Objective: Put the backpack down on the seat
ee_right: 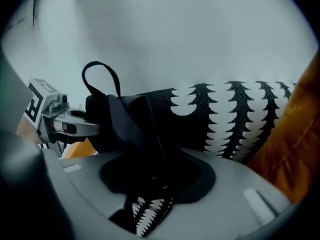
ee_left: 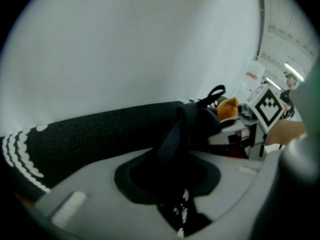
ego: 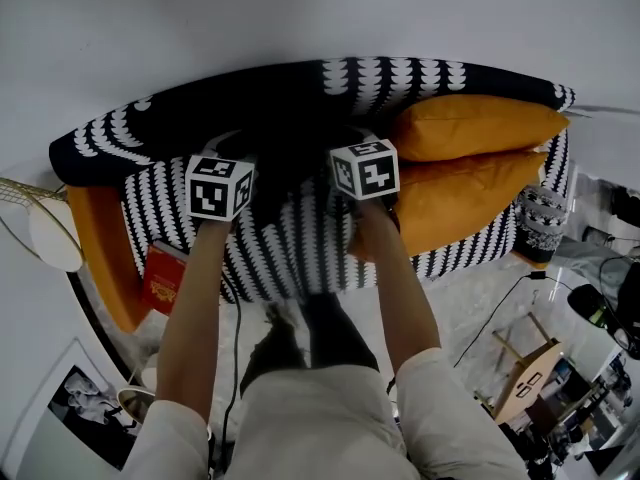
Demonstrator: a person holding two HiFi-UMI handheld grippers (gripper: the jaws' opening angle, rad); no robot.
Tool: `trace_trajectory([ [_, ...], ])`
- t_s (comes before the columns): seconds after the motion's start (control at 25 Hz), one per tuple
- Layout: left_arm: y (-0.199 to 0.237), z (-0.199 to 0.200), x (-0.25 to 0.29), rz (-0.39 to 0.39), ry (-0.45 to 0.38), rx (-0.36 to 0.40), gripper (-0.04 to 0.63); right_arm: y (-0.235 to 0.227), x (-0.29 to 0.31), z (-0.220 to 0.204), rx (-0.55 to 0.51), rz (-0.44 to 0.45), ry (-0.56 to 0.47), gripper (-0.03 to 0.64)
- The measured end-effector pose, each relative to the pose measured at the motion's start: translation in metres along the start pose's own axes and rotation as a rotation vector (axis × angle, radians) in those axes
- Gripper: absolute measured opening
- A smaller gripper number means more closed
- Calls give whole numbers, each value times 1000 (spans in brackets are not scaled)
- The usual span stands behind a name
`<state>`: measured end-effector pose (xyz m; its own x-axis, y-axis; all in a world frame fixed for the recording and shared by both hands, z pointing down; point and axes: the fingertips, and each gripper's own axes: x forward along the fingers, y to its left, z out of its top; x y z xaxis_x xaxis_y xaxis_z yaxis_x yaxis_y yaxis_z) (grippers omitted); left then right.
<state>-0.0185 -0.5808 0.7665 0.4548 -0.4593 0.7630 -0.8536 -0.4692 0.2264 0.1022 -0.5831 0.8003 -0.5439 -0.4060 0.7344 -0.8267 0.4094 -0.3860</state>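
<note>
A black backpack (ego: 290,158) rests upright on the black-and-white patterned sofa seat (ego: 290,258), against the backrest (ego: 300,88). My left gripper (ego: 232,154) is at its left side and my right gripper (ego: 352,146) at its right. In the left gripper view a black strap (ee_left: 172,139) still runs through the left gripper (ee_left: 167,180), whose jaws stand loosely apart around it. In the right gripper view the pack's dark fabric (ee_right: 127,126) and top loop (ee_right: 100,76) rise from the right gripper (ee_right: 157,178), also apart, with sofa pattern showing through the gap.
Two orange cushions (ego: 470,128) are stacked on the sofa's right half, and an orange cushion (ego: 105,258) with a red book (ego: 165,276) lies at its left end. A round white side table (ego: 52,233) stands left. A cable (ego: 500,303) crosses the floor at right.
</note>
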Motion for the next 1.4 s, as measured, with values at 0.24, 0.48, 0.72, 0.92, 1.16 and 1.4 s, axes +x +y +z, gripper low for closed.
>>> trace_trajectory([
  [0.24, 7, -7, 4, 44, 22, 32, 284, 1, -11, 4, 47, -5, -60, 295],
  [0.48, 19, -21, -9, 113, 22, -7, 337, 4, -25, 5, 32, -34, -100, 313],
  [0.72, 21, -29, -30, 126, 12, -34, 337, 8, -39, -2, 42, -73, -115, 316],
  [0.92, 13, -35, -47, 118, 12, -39, 330, 17, -58, -1, 17, -84, -150, 314],
  [1.16, 11, -48, -76, 106, -17, -95, 309, 49, -74, -2, -84, -92, -114, 298],
  [1.4, -14, -67, -93, 90, -36, -133, 262, 53, -106, -18, -91, -112, -88, 296],
])
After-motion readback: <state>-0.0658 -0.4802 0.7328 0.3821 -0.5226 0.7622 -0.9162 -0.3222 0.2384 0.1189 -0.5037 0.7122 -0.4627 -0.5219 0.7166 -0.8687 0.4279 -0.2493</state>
